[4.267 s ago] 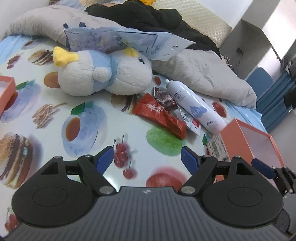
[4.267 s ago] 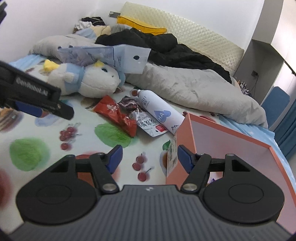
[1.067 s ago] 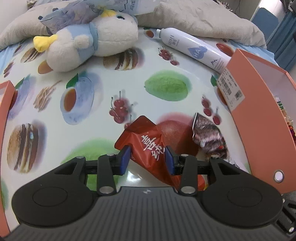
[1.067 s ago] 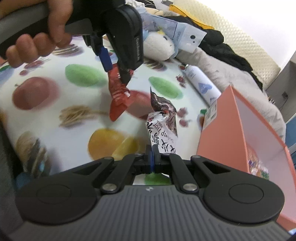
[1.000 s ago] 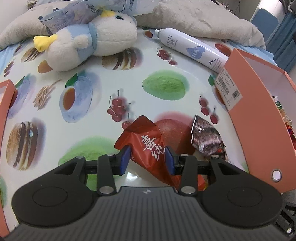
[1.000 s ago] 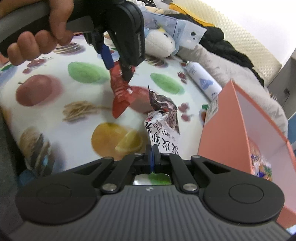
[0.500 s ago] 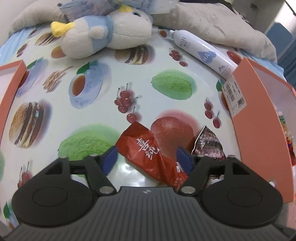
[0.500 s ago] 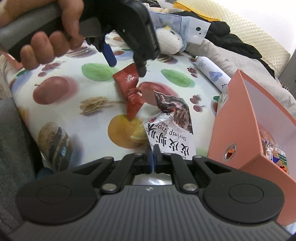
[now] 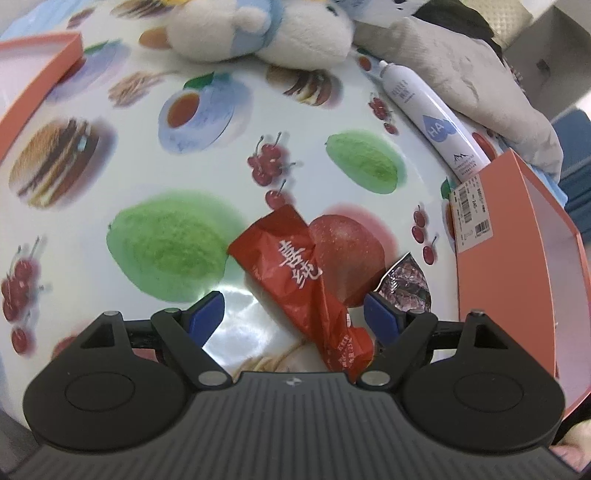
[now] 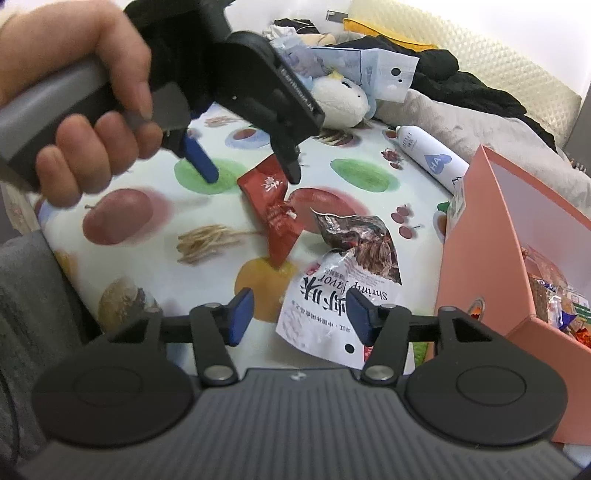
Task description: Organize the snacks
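On food-print cloth point(image 9: 207, 66), both fingers opening, L gripper point(image 9: 293, 317) over red pkt point(image 9: 295, 280), R gripper point(image 10: 299, 317) over shrimp pkt point(image 10: 332, 295), orange box point(image 10: 480, 236) beside.

Red packet point(image 9: 295, 269) beside shrimp-flavor packet point(image 10: 343, 288)

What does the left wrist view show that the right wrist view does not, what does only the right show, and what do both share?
Only the left wrist view: a second orange box at the far left edge, and the barcode label on the near orange box.

Only the right wrist view: the hand holding the left gripper, snacks inside the orange box, and the pack's "Shrimp Flavor" print.

Both: the red packet, shrimp pack, white bottle, plush toy, and open, opening jaws.
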